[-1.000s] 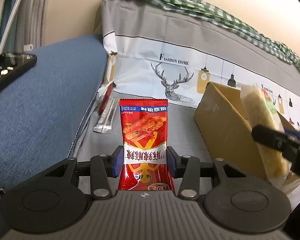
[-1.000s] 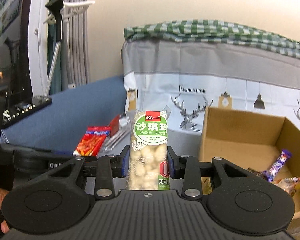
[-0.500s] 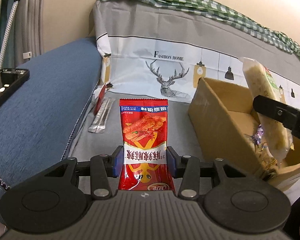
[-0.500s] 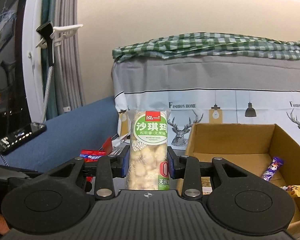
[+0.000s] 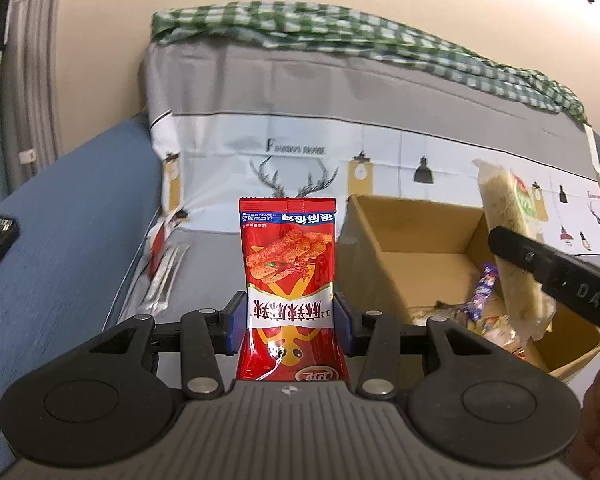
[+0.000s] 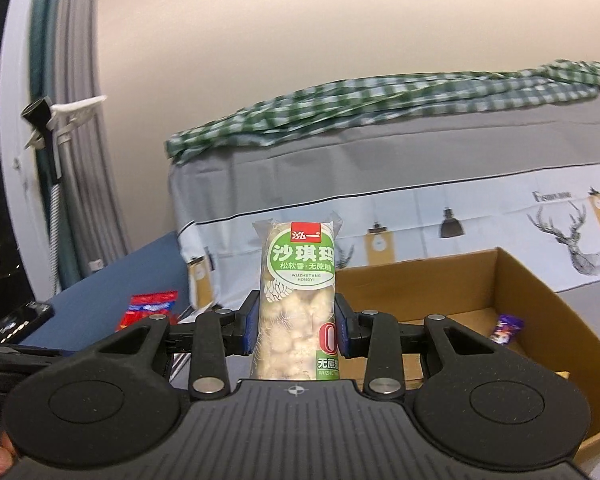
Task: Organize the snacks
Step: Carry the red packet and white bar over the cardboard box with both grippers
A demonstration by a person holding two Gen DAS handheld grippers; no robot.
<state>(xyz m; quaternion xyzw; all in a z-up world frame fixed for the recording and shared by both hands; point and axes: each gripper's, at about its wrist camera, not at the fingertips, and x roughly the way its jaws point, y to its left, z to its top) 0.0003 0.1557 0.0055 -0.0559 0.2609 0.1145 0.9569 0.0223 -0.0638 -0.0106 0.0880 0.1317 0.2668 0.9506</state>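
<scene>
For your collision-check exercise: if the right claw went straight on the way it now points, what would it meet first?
Probably the cardboard box's far wall or the deer-print cover behind it; depth is unclear.

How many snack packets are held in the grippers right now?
2: the red packet in the left gripper, the green-labelled packet in the right gripper.
</scene>
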